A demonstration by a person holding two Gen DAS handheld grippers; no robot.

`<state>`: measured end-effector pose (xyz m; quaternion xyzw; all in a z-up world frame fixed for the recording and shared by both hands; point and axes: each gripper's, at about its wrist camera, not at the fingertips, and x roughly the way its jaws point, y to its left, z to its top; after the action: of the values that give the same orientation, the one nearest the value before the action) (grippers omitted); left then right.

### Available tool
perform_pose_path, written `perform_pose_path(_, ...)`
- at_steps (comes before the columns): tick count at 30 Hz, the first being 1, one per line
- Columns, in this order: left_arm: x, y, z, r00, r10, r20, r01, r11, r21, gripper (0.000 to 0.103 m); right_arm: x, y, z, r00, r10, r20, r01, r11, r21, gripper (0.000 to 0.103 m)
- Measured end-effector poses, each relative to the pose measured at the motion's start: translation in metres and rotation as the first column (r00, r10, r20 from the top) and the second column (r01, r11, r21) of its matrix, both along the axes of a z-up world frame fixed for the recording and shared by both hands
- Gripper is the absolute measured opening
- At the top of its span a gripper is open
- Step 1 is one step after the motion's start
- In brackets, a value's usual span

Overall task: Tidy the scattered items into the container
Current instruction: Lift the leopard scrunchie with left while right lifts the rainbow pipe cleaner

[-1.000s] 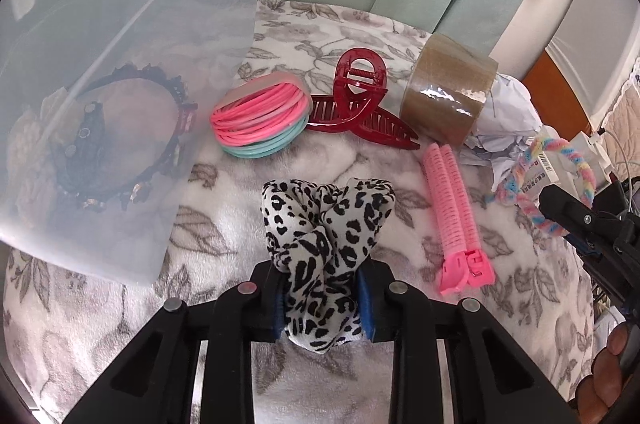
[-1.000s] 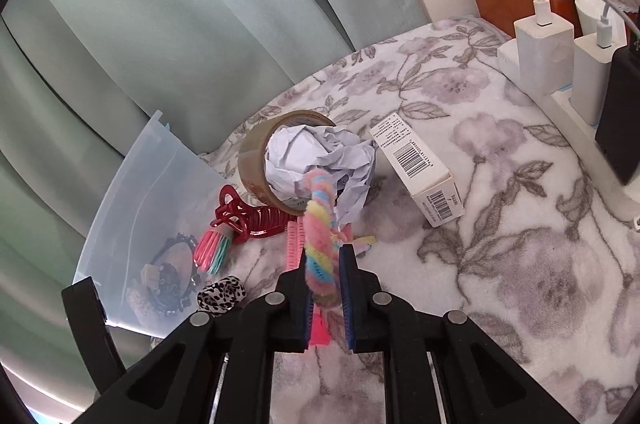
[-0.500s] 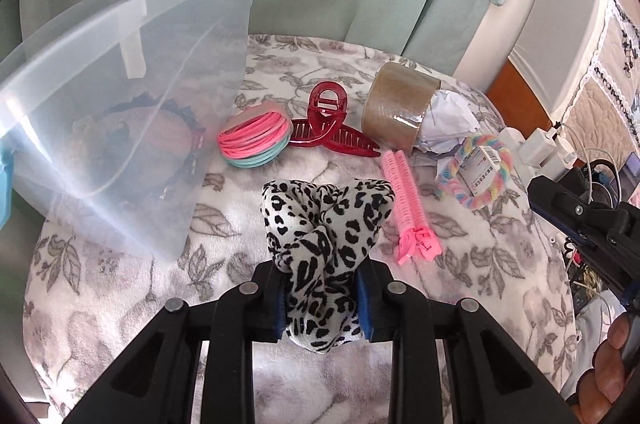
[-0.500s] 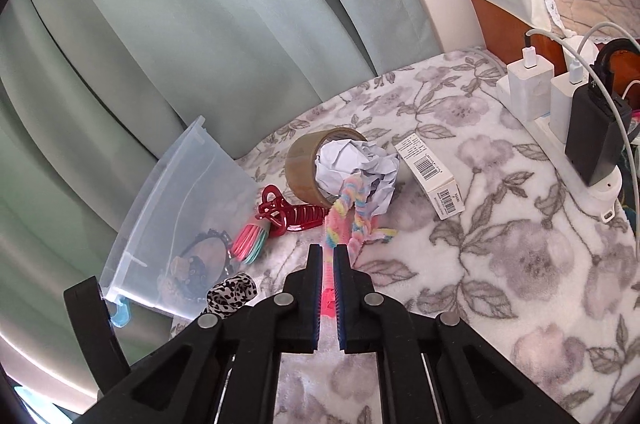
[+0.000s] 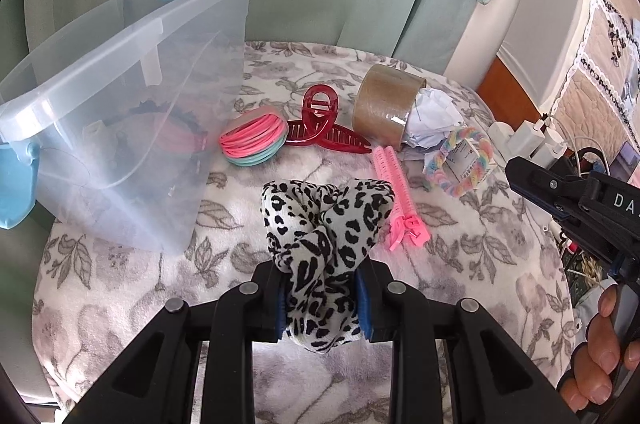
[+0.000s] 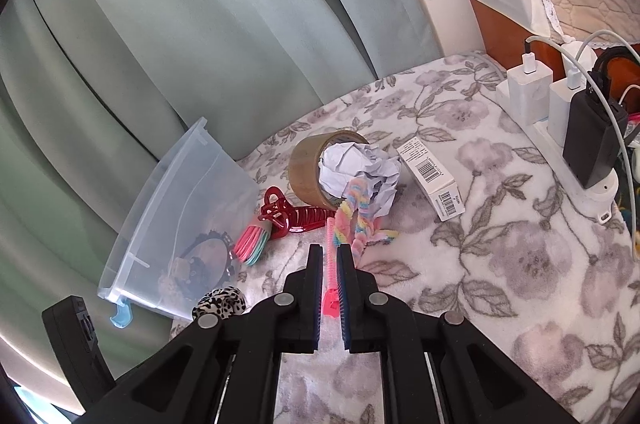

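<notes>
A: Why clamped so firmly on the leopard scrunchie (image 5: 324, 220) with the left claw (image 5: 322, 288), high over the surface (image 5: 460, 264)?

B: For carrying to the clear container (image 5: 132, 24), just to the left. Soft cloth, easy to slip.

A: And with the right claw (image 6: 330, 264)?

B: Slightly apart, holding nothing. Gripping the rainbow scrunchie (image 6: 356, 208) a second ago; now lying released beside the tape roll (image 6: 308, 164).

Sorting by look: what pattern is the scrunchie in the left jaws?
Black-and-white leopard print scrunchie, clearest in the left wrist view.
</notes>
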<state>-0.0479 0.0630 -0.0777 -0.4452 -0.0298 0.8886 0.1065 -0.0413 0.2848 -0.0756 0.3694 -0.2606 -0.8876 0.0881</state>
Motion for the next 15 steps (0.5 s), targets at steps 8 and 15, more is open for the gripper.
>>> perform_pose_path(8, -0.008, -0.004, -0.01, 0.999, 0.01, 0.034, -0.011, 1.0, 0.01, 0.028, -0.012, 0.002, -0.012, 0.999, -0.01, 0.031, 0.011, 1.0, -0.015, 0.034)
perform_pose_path(15, -0.014, -0.002, -0.02, 0.998, 0.0, 0.063, -0.001, 1.0, 0.011, 0.028, -0.028, -0.006, -0.023, 0.999, 0.012, 0.053, -0.012, 1.0, -0.002, 0.034)
